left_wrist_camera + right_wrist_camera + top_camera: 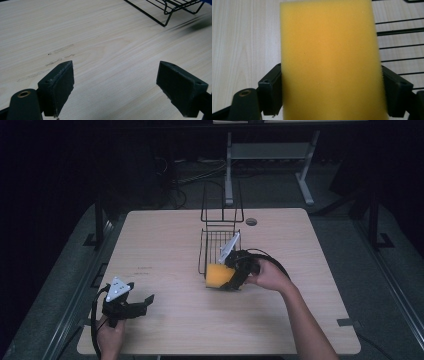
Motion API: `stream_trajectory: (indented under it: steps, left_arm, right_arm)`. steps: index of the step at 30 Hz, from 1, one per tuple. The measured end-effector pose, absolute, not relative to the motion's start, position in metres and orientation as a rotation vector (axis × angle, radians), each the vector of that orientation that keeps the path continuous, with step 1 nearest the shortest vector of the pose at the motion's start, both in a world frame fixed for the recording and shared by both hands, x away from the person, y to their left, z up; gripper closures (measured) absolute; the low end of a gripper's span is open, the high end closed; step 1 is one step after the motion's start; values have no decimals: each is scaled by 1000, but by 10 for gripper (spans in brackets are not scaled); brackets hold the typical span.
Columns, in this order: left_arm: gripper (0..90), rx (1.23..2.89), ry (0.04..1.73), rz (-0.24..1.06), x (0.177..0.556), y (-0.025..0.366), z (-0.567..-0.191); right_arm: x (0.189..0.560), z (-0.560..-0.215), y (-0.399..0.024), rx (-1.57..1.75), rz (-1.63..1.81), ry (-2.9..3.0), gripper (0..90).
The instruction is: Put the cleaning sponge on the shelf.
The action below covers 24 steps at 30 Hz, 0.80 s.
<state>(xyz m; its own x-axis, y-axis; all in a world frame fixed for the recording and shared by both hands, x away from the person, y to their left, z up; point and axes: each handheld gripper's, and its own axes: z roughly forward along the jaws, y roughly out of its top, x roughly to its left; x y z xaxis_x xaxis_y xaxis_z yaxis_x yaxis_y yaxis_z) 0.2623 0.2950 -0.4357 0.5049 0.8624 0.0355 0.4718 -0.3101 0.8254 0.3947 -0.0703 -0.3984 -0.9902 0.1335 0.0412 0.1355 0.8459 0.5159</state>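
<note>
A yellow sponge [220,275] is held at the near end of a black wire basket [216,231] in the middle of the table. My right gripper [231,281] is shut on it, and in the right gripper view the sponge [329,60] stands between both jaws, with basket wires [398,45] to its right. My left gripper [142,303] rests low near the table's front left corner. Its fingers [58,83] stand wide apart over bare wood with nothing between them. A corner of the basket [165,11] shows far off in the left gripper view.
The light wooden table [160,245] has a small round grommet [251,221] near its far edge. Beyond the table stands a grey metal frame [270,155] on a dark floor with cables. Faint scuff marks [60,53] lie on the wood ahead of the left gripper.
</note>
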Motion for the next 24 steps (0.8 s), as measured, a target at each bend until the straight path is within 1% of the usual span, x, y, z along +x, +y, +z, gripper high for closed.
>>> stream_trajectory:
  steps: [8,24]
  left_arm:
    - [141,1951,1096,624,262,295,-435]
    - [141,1946,1102,625,263,296,-436]
  right_arm:
    - [401,-391,-63,-205,-825,-3043,200]
    - [417,-387,-54,-212,-819,-3049,200]
